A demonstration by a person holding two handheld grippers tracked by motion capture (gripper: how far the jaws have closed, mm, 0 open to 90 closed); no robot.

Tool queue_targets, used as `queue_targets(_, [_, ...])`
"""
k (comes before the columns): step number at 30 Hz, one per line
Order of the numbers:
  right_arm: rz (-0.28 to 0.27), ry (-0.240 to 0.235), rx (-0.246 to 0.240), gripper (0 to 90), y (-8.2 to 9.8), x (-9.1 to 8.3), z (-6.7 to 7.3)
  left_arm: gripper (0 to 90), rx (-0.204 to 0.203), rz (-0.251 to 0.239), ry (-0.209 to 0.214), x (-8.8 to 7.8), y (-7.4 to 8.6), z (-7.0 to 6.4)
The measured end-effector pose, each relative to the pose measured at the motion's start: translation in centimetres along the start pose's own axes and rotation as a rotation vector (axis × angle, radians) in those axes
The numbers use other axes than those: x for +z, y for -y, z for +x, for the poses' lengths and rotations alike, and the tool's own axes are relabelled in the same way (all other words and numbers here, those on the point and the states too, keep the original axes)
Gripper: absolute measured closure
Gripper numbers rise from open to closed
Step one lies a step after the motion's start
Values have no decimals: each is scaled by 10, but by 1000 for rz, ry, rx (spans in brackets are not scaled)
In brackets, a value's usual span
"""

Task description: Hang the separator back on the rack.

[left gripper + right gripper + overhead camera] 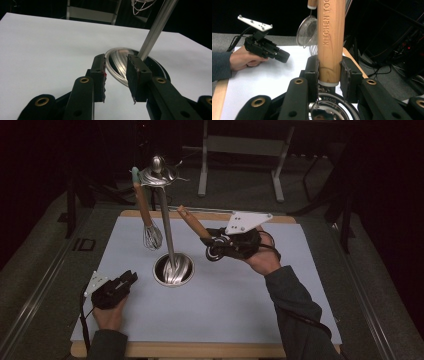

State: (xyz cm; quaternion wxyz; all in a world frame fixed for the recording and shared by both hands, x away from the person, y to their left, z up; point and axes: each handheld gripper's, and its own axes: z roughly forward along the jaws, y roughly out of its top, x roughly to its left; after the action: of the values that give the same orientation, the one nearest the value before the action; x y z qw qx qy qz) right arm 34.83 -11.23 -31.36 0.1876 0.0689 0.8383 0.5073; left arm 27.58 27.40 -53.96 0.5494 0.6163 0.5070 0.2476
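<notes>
On the white mat (240, 300) in a dark room, my right gripper (329, 72) clamps a wooden handle (330, 37) right of the stand's base (173, 270), while my left gripper (116, 75) rests near-left, jaws apart, empty.

Both grippers are all black: the left gripper (131, 278) and right gripper (210, 239) have chunky linkage arms with brass-ringed pivot holes and ridged pads. Each carries a pale three-cornered plate with small screws on top. Dark cables trail off; sleeves are dark grey-blue.
</notes>
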Motion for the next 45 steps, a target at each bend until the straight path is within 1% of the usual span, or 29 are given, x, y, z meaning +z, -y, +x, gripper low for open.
queue_targets(2, [0, 3, 0, 701, -1, 0, 0, 690, 0, 0, 0, 0, 0, 0])
queue_targets(4, [-12, 13, 1, 701, -6, -1, -1, 690, 0, 0, 1, 0, 0, 0])
queue_targets(8, [-22, 19, -2, 701, -11, 0, -1, 691, 2, 2, 2, 0, 0, 0])
queue_targets(18, [-48, 21, -5, 701, -21, 2, 0, 690, 0, -1, 3, 0, 0, 0])
queue_targets(21, [-46, 32, 2, 701, -23, 3, 0, 689, 0, -1, 3, 0, 0, 0])
queue_targets(26, [-51, 33, 3, 701, -24, 3, 0, 689, 0, -1, 4, 0, 0, 0])
queue_targets(30, [-60, 43, 9, 701, -27, 3, 1, 689, 3, 2, 4, 0, 0, 0])
queue_targets(40, [-82, 59, 4, 701, -37, 3, 4, 687, 2, 0, 7, 0, 0, 0])
queue_targets(45, [-79, 61, 1, 701, -40, 6, 5, 686, 2, -1, 7, 0, 0, 0])
